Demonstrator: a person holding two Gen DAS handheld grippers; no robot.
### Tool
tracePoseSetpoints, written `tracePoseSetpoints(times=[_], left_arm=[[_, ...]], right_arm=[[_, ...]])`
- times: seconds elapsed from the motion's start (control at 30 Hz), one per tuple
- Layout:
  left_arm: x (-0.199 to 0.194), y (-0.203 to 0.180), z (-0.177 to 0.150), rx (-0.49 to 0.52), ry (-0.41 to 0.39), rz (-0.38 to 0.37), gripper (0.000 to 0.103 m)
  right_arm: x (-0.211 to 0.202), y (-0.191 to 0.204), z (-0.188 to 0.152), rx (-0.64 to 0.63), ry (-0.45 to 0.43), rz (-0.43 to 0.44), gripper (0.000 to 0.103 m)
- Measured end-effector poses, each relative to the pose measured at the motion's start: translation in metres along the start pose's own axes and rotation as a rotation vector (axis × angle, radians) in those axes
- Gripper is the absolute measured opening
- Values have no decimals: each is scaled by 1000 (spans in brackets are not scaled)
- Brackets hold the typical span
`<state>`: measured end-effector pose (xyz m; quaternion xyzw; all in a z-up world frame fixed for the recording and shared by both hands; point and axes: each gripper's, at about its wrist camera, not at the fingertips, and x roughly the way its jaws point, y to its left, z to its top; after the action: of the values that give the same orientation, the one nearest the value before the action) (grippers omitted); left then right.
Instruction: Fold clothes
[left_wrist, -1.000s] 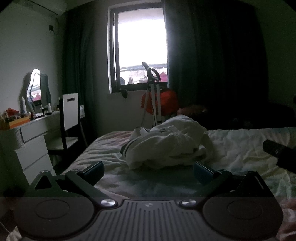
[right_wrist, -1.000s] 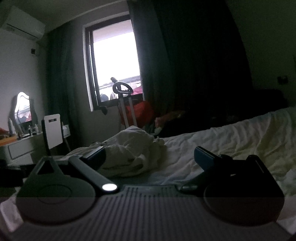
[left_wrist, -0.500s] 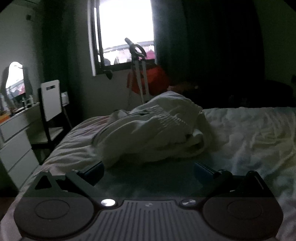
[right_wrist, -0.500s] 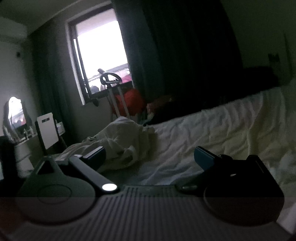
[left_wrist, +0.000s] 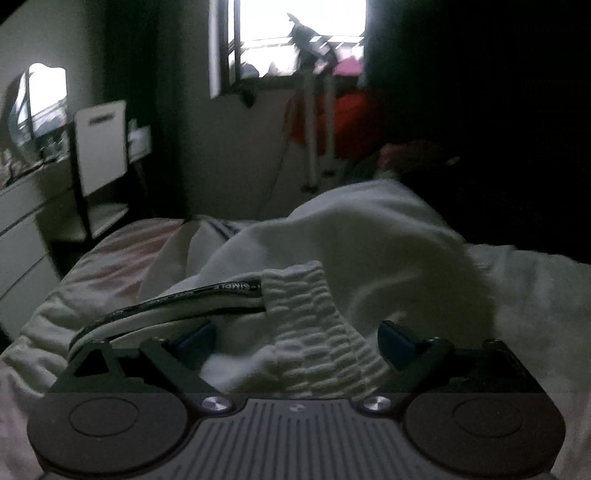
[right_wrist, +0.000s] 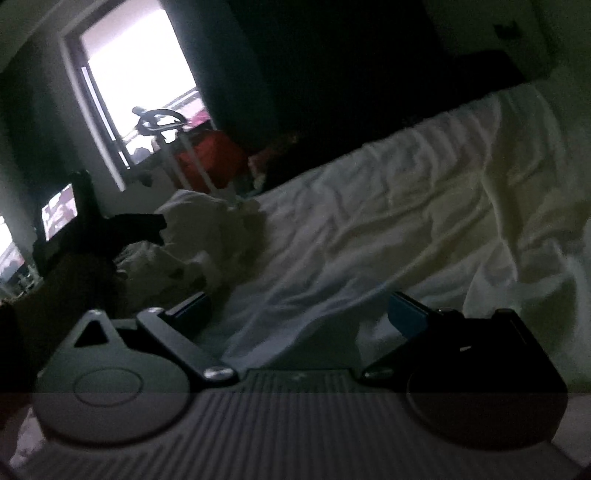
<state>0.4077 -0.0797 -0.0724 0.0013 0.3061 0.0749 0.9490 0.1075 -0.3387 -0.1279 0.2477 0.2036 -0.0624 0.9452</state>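
A crumpled white garment lies heaped on the bed. A ribbed white section and a black-and-white lettered band run toward the camera. My left gripper is low at the heap, its jaws closing with the ribbed cloth between them; the pads do not visibly press it. In the right wrist view the same heap sits at mid-left, with the left gripper's dark body over it. My right gripper stands open over the wrinkled bed sheet, to the right of the heap, nothing between its fingers.
Left of the bed stand a white chair, a white dresser and a mirror. Beyond the bed are a bright window, a red item on a metal stand and dark curtains.
My left gripper moved forward and down into the heap, which now fills its view, and its jaws narrowed a little. The right gripper dipped and rolled; the left gripper entered its view.
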Motion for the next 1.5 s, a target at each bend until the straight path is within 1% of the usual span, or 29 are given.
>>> tracePoseSetpoints(times=[0.03,0.07,0.1,0.13,0.17,0.2,0.23,0.3,0.37,0.47,0.53,0.63,0.73,0.77,0.83,0.87,0.93,0.97,1.03,1.07,1.17,1.23,1.3,1.37,1.4,1.43,1.47,1.5], left_arm=[[3,0,2,-13,1,4,86],[7,0,4,-26,3,8,70],[8,3,6,-53,3,-3,60],[8,8,9,-93,1,-28,48],[8,13,11,-133,0,-52,43],[4,18,13,-162,-10,-77,39],[-4,22,15,-178,-27,-101,7],[-22,31,19,-196,-69,-139,7],[-53,37,20,-173,-127,-166,5],[-103,51,15,-142,-202,-217,4],[-140,68,2,-137,-241,-249,3],[-197,97,-22,-117,-303,-270,3],[-244,135,-48,-135,-341,-292,2],[-258,148,-55,-139,-351,-304,2],[-283,175,-68,-137,-376,-333,0],[-296,188,-74,-137,-410,-339,0],[-322,213,-84,-136,-503,-334,0],[-331,221,-87,-130,-535,-330,0],[-334,232,-92,-115,-527,-331,0],[-330,235,-97,-113,-507,-332,0],[-306,234,-118,-101,-411,-323,1],[-286,227,-132,-46,-335,-310,6],[-264,216,-147,49,-239,-302,9],[-250,204,-163,174,-177,-292,27],[-247,196,-172,244,-160,-282,31],[-247,189,-180,307,-162,-271,38],[-248,183,-185,368,-170,-264,48],[-247,176,-190,414,-177,-258,53]], right_arm=[[6,-2,-2,8,16,-5,103],[9,-4,-3,15,23,-7,103],[11,-5,-4,22,30,-9,103],[13,-6,-4,27,33,-12,103],[14,-6,-4,36,34,-20,103],[11,-8,-4,47,16,-29,103],[7,-9,-3,51,-17,-37,103],[0,-11,0,47,-68,-62,103],[-4,-12,2,52,-99,-69,103],[-7,-10,2,30,-104,-68,103],[-9,-8,0,7,-108,-67,103],[-18,-1,0,-32,-135,-54,103],[-28,9,-4,-99,-152,-43,103],[-31,11,-5,-114,-150,-37,103],[-38,14,-5,-127,-115,-13,103],[-45,16,-6,-129,-101,3,103],[-56,20,-9,-138,-73,36,103],[-61,24,-11,-147,-58,55,103],[-67,38,-17,-187,-34,89,103],[-68,44,-20,-213,-31,95,103],[-65,67,-30,-315,-30,90,103],[-61,76,-36,-348,-24,87,103],[-55,80,-40,-351,-6,84,103],[-47,80,-42,-334,20,81,103],[-44,80,-43,-323,32,79,103],[-40,79,-43,-317,39,77,103],[-37,79,-44,-311,45,75,103],[-34,77,-44,-302,50,76,103]])
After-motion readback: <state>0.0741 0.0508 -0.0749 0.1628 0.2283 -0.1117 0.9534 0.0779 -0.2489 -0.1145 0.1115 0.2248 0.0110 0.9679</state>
